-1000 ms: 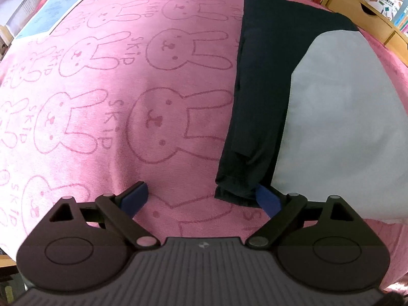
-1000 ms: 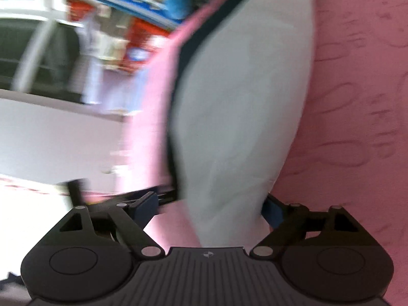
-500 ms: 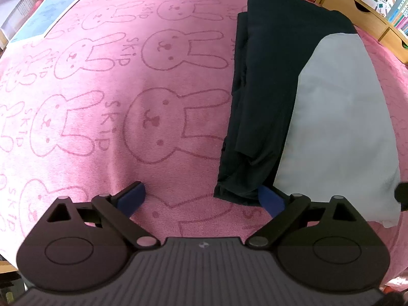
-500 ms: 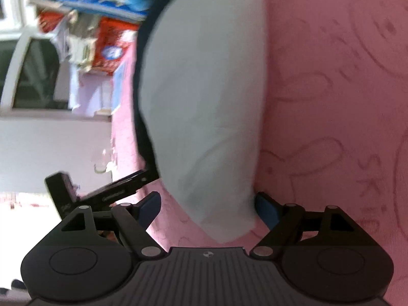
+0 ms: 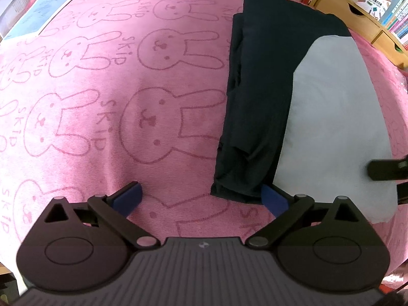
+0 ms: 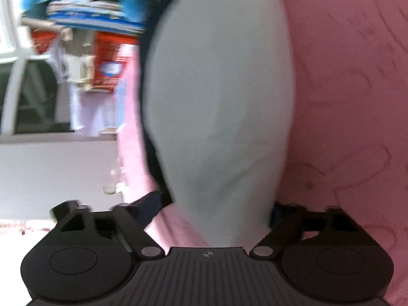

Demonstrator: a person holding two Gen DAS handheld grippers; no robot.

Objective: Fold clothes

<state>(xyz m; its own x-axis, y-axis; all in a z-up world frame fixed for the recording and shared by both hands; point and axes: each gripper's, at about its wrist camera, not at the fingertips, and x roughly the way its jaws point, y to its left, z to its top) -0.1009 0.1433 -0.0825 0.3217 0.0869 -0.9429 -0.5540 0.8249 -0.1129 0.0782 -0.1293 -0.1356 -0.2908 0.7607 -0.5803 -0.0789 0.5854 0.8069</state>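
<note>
On the pink rabbit-print cloth (image 5: pixel 102 117) that covers the worktop, the dark garment (image 5: pixel 260 97) lies as a long, narrow strip, and a pale grey panel (image 5: pixel 334 117) lies over its right part. The left claw (image 5: pixel 201 199) is wide open and holds nothing; its right fingertip (image 5: pixel 271 197) is just at the near dark hem. The right claw (image 6: pixel 213 210) is also spread wide, with the near end of the grey panel (image 6: pixel 219 107) between its fingers, not pinched; this view is blurred. The long sides seem already folded in, so probably a fold along the length is in hand; each claw would then need to close on a near corner. Much free cloth lies to the left, while the wooden shelf (image 5: pixel 357 12) stands close behind the far right edge.
</note>
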